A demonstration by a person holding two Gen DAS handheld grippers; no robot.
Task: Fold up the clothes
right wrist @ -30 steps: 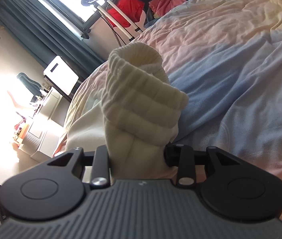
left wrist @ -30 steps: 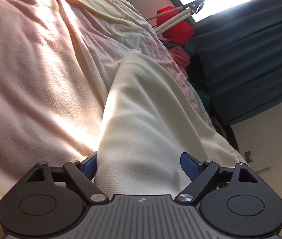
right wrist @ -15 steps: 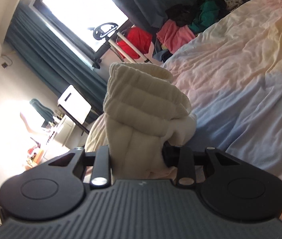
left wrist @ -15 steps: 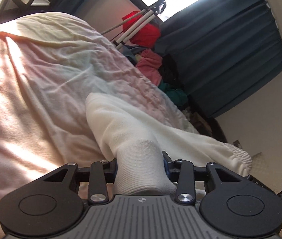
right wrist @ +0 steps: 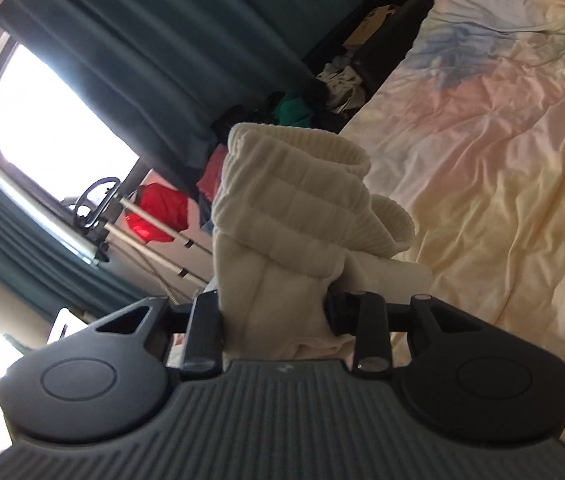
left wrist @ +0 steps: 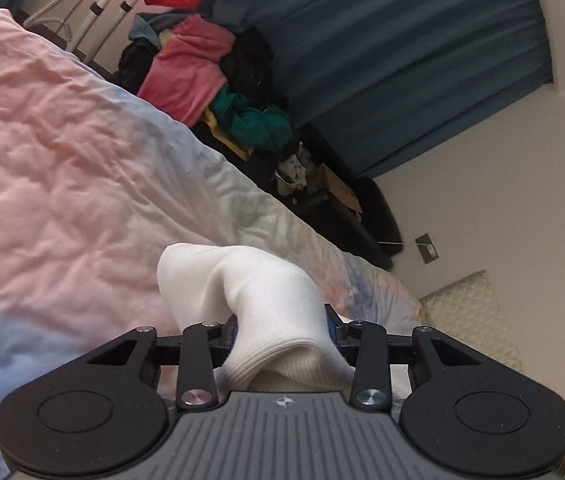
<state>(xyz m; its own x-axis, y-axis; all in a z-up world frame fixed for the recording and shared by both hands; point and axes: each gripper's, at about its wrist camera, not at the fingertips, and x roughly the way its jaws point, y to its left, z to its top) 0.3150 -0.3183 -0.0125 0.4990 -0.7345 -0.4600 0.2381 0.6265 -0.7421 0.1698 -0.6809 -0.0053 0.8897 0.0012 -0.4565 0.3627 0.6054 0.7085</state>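
Note:
A cream-white knit garment is held by both grippers above the bed. In the left wrist view my left gripper (left wrist: 282, 326) is shut on a smooth white part of the garment (left wrist: 258, 284), bunched up between the jaws. In the right wrist view my right gripper (right wrist: 274, 312) is shut on the garment's ribbed elastic band (right wrist: 294, 196), which stands up in thick folds above the jaws. The rest of the garment hangs out of sight below both grippers.
The bed with a pastel pink, blue and yellow cover (left wrist: 62, 168) (right wrist: 502, 168) lies below. A pile of clothes (left wrist: 210, 76), dark teal curtains (left wrist: 402, 52), a bright window (right wrist: 42, 120) and a white stand with a red item (right wrist: 158, 208) are behind it.
My left gripper closed on the white garment and lifted it off the bed. Both grippers rose and tilted, so the views swung toward the curtains and far bed end.

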